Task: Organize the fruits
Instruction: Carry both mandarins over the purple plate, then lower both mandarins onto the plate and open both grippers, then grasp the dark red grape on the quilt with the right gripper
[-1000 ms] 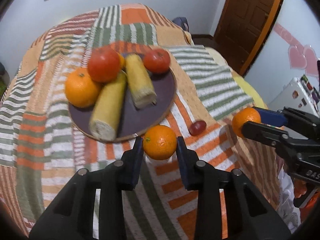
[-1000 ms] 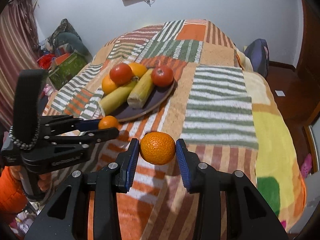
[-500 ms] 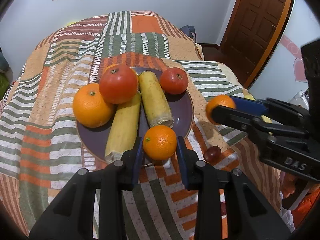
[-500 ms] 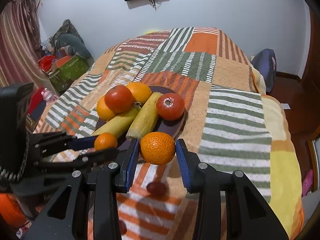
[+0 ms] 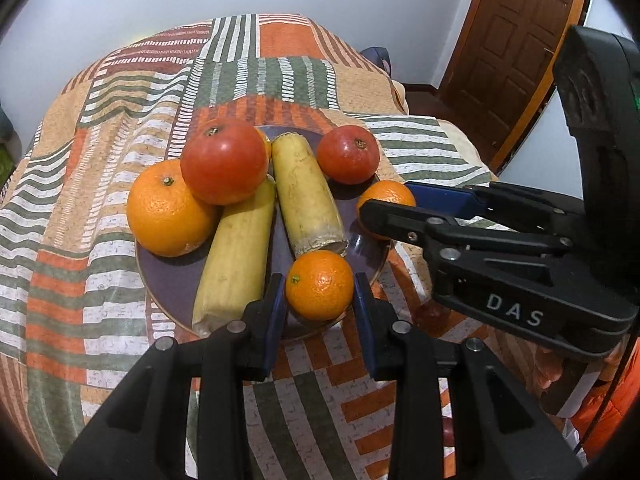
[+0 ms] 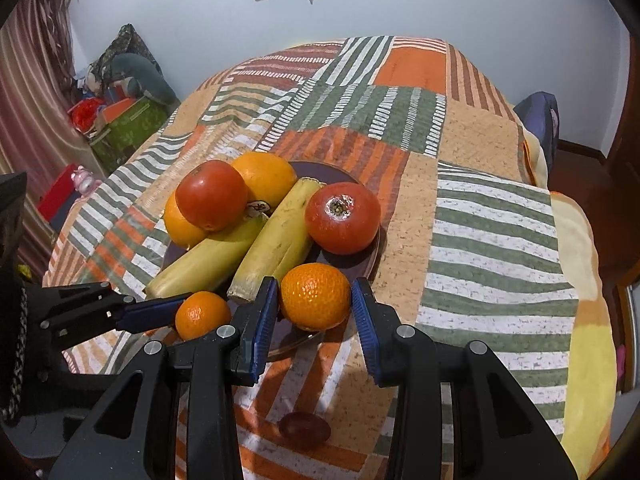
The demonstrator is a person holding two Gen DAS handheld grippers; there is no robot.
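Note:
A purple plate on the striped blanket holds two red tomatoes, a big orange and two yellow banana-like pieces. In the left wrist view my left gripper is shut on a small mandarin at the plate's near rim. My right gripper comes in from the right, shut on another mandarin over the plate's right edge. The right wrist view shows that mandarin between the blue pads. The left gripper holds its mandarin beside it.
A small dark red fruit lies on the blanket just in front of the plate. The bed drops off to the right toward a wooden door. Boxes and clutter stand on the floor at left.
Both grippers have carried their mandarins forward over the blanket to the plate. The right gripper closed in from the side and now sits beside the left one at the plate's edge.

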